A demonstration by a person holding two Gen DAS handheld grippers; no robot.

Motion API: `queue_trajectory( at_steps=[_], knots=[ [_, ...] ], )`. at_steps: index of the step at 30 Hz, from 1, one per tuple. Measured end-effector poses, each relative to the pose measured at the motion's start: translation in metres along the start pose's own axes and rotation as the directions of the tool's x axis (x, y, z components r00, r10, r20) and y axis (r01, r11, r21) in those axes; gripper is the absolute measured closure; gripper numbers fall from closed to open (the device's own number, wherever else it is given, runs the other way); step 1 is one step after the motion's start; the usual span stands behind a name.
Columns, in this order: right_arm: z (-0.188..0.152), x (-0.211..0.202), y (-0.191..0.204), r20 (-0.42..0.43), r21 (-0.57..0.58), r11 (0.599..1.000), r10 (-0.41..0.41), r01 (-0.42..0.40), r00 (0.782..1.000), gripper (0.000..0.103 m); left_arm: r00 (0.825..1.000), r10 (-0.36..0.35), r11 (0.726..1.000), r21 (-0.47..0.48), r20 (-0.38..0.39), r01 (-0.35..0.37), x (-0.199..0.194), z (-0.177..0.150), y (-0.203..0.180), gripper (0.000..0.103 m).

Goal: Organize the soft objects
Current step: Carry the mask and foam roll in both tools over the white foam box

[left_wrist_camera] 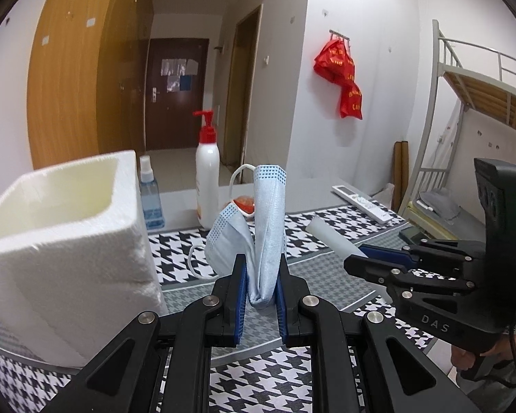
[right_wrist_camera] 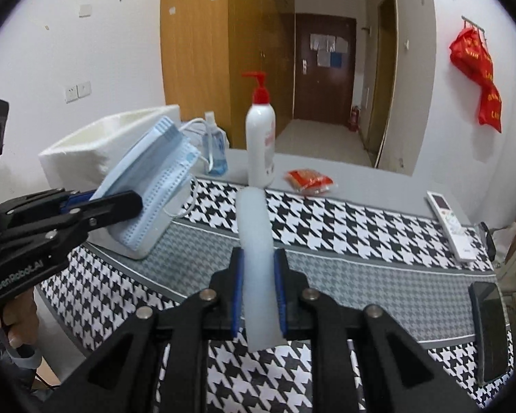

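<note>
My left gripper (left_wrist_camera: 260, 268) is shut on a bundle of blue face masks (left_wrist_camera: 266, 227), held upright above the table; it also shows in the right wrist view (right_wrist_camera: 134, 203) with the masks (right_wrist_camera: 154, 182) just in front of the white foam box (right_wrist_camera: 96, 144). The foam box (left_wrist_camera: 65, 241) stands close on the left in the left wrist view. My right gripper (right_wrist_camera: 258, 265) is shut on a white foam strip (right_wrist_camera: 256, 258) that sticks out forward. In the left wrist view the right gripper (left_wrist_camera: 354, 258) holds the strip (left_wrist_camera: 333, 237) to the right of the masks.
A checkered cloth (right_wrist_camera: 344, 227) covers the table. At the back stand a white pump bottle (right_wrist_camera: 259, 144), a small blue spray bottle (right_wrist_camera: 216, 151) and a red packet (right_wrist_camera: 308, 179). A remote (right_wrist_camera: 450, 227) and a phone (right_wrist_camera: 490, 327) lie at the right.
</note>
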State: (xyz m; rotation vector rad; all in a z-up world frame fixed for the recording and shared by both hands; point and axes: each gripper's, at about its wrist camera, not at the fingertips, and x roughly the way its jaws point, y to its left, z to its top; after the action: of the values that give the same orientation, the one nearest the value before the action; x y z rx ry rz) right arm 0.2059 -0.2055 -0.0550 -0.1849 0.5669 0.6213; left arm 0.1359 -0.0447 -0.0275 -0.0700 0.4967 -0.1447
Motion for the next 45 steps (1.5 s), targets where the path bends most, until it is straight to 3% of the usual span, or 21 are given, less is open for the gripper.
queue_trajectory(
  at_steps=[6,21,30,45],
  knots=[
    [0.011,-0.019,-0.002,0.058,0.041,0.999,-0.017,0.015,0.998,0.083,0.999,0.003,1.000,0.019,0.041,-0.003,-0.019,0.010,-0.001,0.087],
    [0.034,-0.040,0.017,0.163,0.030,0.998,0.049,-0.055,0.985,0.083,0.990,0.038,0.998,0.048,0.133,-0.045,-0.057,0.028,0.008,0.087],
    [0.048,-0.038,0.028,0.170,0.006,0.997,0.069,-0.071,0.983,0.083,0.983,0.084,0.995,0.039,0.164,-0.092,-0.068,0.037,0.016,0.087],
    [0.071,-0.019,0.063,0.162,-0.059,0.985,0.171,-0.163,0.972,0.083,0.963,0.193,0.981,-0.017,0.187,-0.193,-0.090,0.042,0.053,0.087]
  ],
)
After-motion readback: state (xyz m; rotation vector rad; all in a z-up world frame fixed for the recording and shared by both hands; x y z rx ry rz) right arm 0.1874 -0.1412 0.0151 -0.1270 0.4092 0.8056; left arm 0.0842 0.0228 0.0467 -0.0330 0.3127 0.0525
